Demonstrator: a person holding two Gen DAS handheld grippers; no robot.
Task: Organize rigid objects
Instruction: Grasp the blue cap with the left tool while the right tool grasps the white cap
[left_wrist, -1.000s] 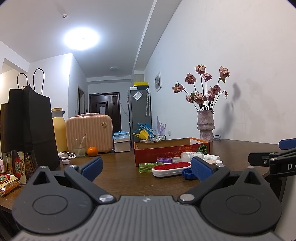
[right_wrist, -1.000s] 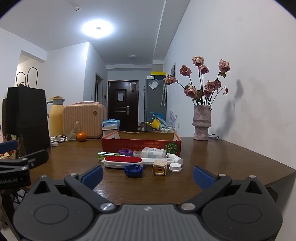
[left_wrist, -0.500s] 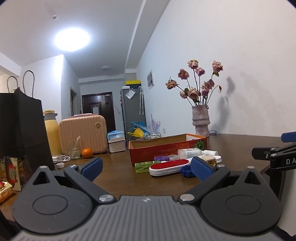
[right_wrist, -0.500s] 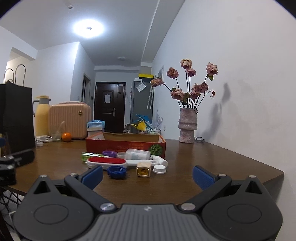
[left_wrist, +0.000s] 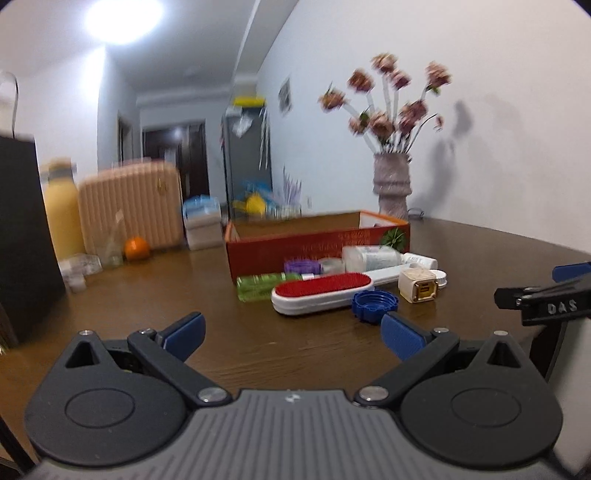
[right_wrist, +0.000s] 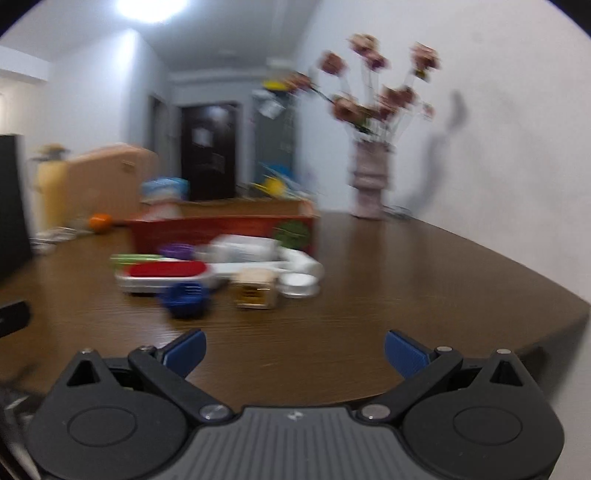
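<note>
A red cardboard box (left_wrist: 317, 242) stands open on the brown table (left_wrist: 184, 295). In front of it lie a white brush with a red pad (left_wrist: 321, 293), a blue cap (left_wrist: 373, 304), a green bottle (left_wrist: 264, 286), a purple ring (left_wrist: 301, 265), a white bottle (left_wrist: 371, 257), a beige cube (left_wrist: 419, 288) and a white lid (left_wrist: 441, 275). My left gripper (left_wrist: 291, 334) is open and empty, short of the blue cap. My right gripper (right_wrist: 293, 350) is open and empty, short of the blurred cube (right_wrist: 255, 288) and cap (right_wrist: 186, 295). The right gripper's finger (left_wrist: 543, 304) shows at the left view's right edge.
A vase of dried roses (left_wrist: 391, 184) stands at the back right by the wall. A peach case (left_wrist: 129, 210), a yellow flask (left_wrist: 61, 218), an orange (left_wrist: 136, 248) and a black bag (left_wrist: 22, 236) stand at the left. The table's rounded edge (right_wrist: 554, 332) runs on the right.
Both grippers have moved forward and tipped down toward the objects, which now look larger and lower in view. Both stay open. Nothing on the table has moved.
</note>
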